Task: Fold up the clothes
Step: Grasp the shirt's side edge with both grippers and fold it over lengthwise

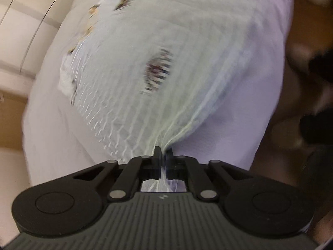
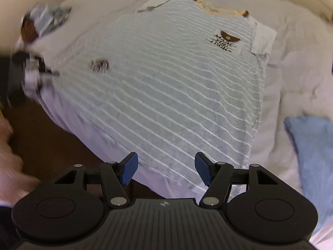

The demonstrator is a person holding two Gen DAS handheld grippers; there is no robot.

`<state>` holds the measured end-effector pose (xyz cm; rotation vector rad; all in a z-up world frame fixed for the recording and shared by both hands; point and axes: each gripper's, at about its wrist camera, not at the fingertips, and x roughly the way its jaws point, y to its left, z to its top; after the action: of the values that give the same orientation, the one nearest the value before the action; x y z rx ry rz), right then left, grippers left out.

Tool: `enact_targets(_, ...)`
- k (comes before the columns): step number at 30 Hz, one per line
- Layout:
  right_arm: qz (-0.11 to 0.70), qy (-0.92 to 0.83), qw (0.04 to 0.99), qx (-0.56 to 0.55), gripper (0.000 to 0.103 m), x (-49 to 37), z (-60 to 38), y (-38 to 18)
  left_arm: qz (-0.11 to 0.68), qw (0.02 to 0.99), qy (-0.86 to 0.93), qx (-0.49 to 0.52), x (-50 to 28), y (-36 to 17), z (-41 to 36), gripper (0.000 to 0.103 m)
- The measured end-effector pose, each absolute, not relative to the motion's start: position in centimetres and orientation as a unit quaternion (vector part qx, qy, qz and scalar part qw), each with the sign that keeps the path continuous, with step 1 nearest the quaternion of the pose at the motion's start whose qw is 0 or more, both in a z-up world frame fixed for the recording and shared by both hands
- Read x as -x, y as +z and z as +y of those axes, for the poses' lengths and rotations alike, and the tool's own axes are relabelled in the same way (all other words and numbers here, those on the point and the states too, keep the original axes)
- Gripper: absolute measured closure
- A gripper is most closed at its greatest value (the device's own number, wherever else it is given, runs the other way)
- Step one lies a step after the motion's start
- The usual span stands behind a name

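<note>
A white bedsheet (image 2: pixel 291 66) covers the bed that serves as our work surface, with dark floor beyond its near edge and pale wall panels behind. The left gripper (image 1: pixel 163 153) is clenched on the hem of the striped shirt (image 2: pixel 166 83); the cloth fans out from between its closed fingers in tight radiating creases, which we read as tension on the fabric. The right gripper (image 2: pixel 166 168) is released, its blue pads (image 2: pixel 130 170) spread apart and hovering just above the near hem without holding anything. From the right wrist view, the left gripper appears as a blurred dark shape at the shirt's left edge. The shirt lies spread nearly flat on the sheet, face up, with its yellow collar (image 2: pixel 220 10) at the far end, a printed chest pocket (image 2: pixel 226 39) near the collar, and a small dark patch (image 2: pixel 100 64) at mid-body. One sleeve (image 2: pixel 263 39) shows at the right. A blue garment (image 2: pixel 312 156) lies apart to the right, its state of folding unclear. We judge the task to be at an early stage: the shirt is laid out but shows no completed fold, so all folds remain to be made.
</note>
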<state>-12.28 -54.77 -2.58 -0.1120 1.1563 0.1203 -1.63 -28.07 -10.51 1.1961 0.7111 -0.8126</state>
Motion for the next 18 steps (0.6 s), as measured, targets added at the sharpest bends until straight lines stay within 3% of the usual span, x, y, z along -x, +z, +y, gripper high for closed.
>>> enact_targets(2, 0.534, 0.055, 0.837, 0.107, 0.028, 13.1, -53.3, -3.8, 0.344, 0.710, -0.367, -0.493, 0.2, -9.0, -28.1, 0.101)
enact_targets(12, 0.441, 0.089, 0.852, 0.268, 0.027, 14.4, -45.5, -11.6, 0.404, 0.721, -0.392, -0.404, -4.2, -5.6, -28.2, 0.101)
enact_targets(14, 0.433, 0.077, 0.854, 0.279, 0.033, 13.8, -45.0, -12.9, 0.408, 0.719, -0.396, -0.400, -4.6, -5.4, -28.1, 0.101)
enact_targets(16, 0.429, 0.058, 0.856, 0.283, 0.048, 13.3, -45.4, -13.6, 0.406, 0.714, -0.402, -0.405, -4.7, -5.5, -28.1, 0.101)
enact_targets(18, 0.426, 0.040, 0.860, 0.277, 0.056, 13.4, -46.6, -13.5, 0.403, 0.708, -0.408, -0.412, -4.8, -5.7, -28.2, 0.101)
